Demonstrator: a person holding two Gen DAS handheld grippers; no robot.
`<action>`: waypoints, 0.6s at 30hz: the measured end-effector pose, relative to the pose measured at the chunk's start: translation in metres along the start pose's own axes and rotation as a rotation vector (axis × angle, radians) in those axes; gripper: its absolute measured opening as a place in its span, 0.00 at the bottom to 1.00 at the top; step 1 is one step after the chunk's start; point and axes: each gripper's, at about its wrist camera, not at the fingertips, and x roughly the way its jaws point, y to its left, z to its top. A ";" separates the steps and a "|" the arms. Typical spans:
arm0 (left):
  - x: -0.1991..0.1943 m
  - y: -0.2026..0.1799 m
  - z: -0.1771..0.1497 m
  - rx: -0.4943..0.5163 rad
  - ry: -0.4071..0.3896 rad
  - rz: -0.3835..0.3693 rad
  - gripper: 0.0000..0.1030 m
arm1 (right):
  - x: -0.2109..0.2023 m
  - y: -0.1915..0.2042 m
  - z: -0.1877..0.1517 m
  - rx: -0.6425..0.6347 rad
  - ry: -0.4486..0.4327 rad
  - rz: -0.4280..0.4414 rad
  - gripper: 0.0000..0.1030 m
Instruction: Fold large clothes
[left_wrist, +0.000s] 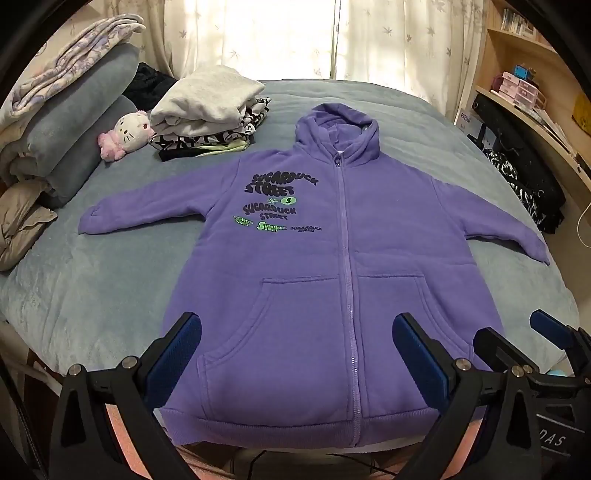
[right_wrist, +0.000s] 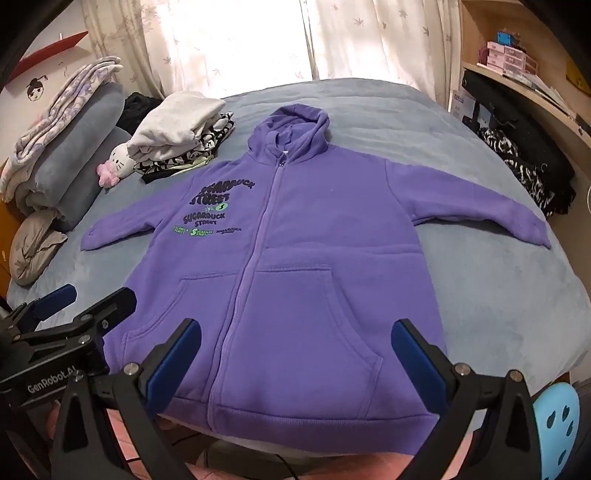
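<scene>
A purple zip-up hoodie (left_wrist: 314, 295) lies flat, front up, on the bed, with its sleeves spread out to both sides and its hood towards the window. It also shows in the right wrist view (right_wrist: 295, 295). My left gripper (left_wrist: 295, 354) is open and empty, hovering over the hoodie's hem. My right gripper (right_wrist: 295, 358) is open and empty too, over the hem beside the left one. The right gripper shows at the left wrist view's right edge (left_wrist: 524, 339), and the left gripper at the right wrist view's left edge (right_wrist: 85, 299).
A grey-blue bed cover (left_wrist: 110, 288) lies under the hoodie. A stack of folded clothes (left_wrist: 210, 110) and a white plush toy (left_wrist: 127, 134) sit at the back left, next to rolled bedding (left_wrist: 70, 122). Wooden shelves (left_wrist: 535, 92) and dark clothes (left_wrist: 524, 184) stand on the right. A blue chair (right_wrist: 557, 417) is at the lower right.
</scene>
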 end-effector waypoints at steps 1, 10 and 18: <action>0.000 -0.001 0.001 0.001 0.005 0.000 0.99 | 0.001 0.000 -0.001 0.002 0.001 0.000 1.00; -0.002 -0.002 0.006 0.005 0.015 0.003 0.99 | -0.001 -0.001 -0.003 0.002 0.003 -0.003 1.00; -0.003 -0.001 0.009 0.001 0.020 0.003 0.99 | -0.002 -0.002 -0.003 0.001 -0.002 -0.007 1.00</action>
